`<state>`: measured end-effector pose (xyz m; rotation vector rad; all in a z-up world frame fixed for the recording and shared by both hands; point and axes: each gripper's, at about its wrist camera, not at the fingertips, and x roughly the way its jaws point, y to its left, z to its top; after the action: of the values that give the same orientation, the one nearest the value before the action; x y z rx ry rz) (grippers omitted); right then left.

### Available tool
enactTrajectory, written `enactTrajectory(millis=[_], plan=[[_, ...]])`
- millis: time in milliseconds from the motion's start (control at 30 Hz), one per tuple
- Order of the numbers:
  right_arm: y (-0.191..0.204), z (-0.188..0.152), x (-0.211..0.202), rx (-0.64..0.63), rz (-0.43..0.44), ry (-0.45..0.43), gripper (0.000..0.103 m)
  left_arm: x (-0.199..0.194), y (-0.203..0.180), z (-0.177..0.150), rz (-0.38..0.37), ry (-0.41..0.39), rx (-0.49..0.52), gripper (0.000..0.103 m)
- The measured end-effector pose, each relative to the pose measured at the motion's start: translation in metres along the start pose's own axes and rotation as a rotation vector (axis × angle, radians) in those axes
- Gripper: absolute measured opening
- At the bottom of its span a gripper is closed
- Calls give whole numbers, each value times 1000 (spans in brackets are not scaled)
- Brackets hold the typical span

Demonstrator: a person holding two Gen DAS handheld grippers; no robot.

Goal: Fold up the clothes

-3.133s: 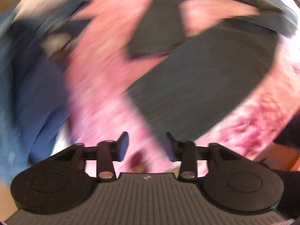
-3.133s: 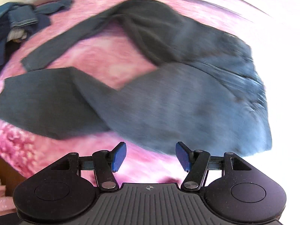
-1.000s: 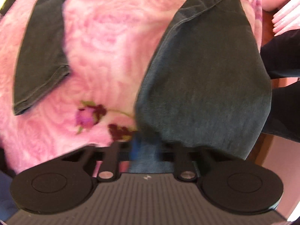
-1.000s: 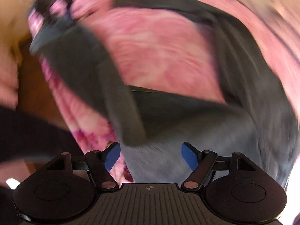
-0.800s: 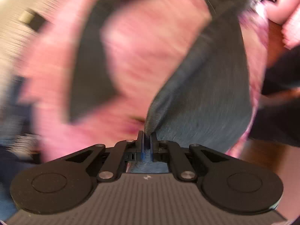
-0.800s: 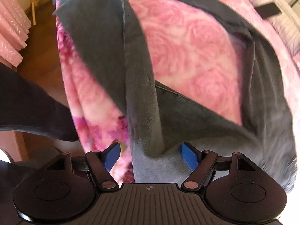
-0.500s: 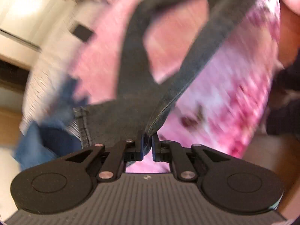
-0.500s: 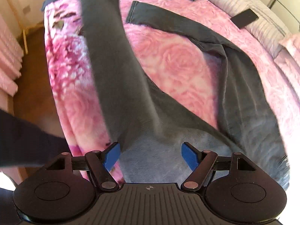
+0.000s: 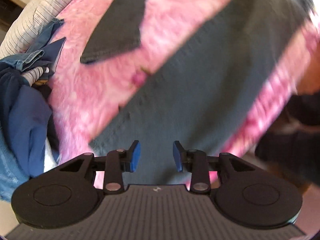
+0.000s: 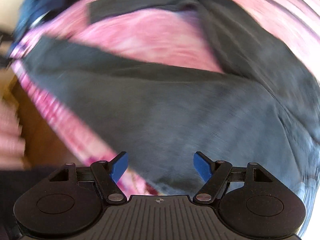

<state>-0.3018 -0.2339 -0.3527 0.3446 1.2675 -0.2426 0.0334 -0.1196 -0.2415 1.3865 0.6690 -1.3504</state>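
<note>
A pair of dark grey jeans [image 9: 200,92] lies spread on a pink rose-patterned blanket [image 9: 112,80], one leg running up and away, the other leg's end [image 9: 116,32] lying apart at the upper left. My left gripper [image 9: 156,156] hovers over the nearer leg; its jaws are opening and nothing sits between the blue pads. In the right wrist view the same jeans [image 10: 180,108] fill the middle, blurred. My right gripper [image 10: 160,166] stands wide open above the cloth, holding nothing.
A heap of blue garments [image 9: 22,92] lies at the blanket's left edge beside a striped white pillow [image 9: 40,10]. The bed's edge drops to brown floor [image 10: 40,130] at the left of the right wrist view. A person's dark clothing [image 9: 300,120] shows at the right.
My left gripper, shut on the jeans' leg edge half a second ago, has let it go and lifted; the leg now lies flat. Both views have swung round; the right gripper stayed open.
</note>
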Motion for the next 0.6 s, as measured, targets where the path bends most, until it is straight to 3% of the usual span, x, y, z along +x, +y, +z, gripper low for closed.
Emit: enactTrajectory(millis=[133, 400, 600], plan=[[-40, -18, -7, 299, -65, -30, 75, 22, -3, 44, -63, -56, 25, 31], [-157, -127, -54, 883, -300, -151, 75, 33, -64, 152, -292, -237, 117, 36], [-228, -181, -48, 1133, -254, -284, 75, 26, -137, 224, -388, -298, 214, 39]])
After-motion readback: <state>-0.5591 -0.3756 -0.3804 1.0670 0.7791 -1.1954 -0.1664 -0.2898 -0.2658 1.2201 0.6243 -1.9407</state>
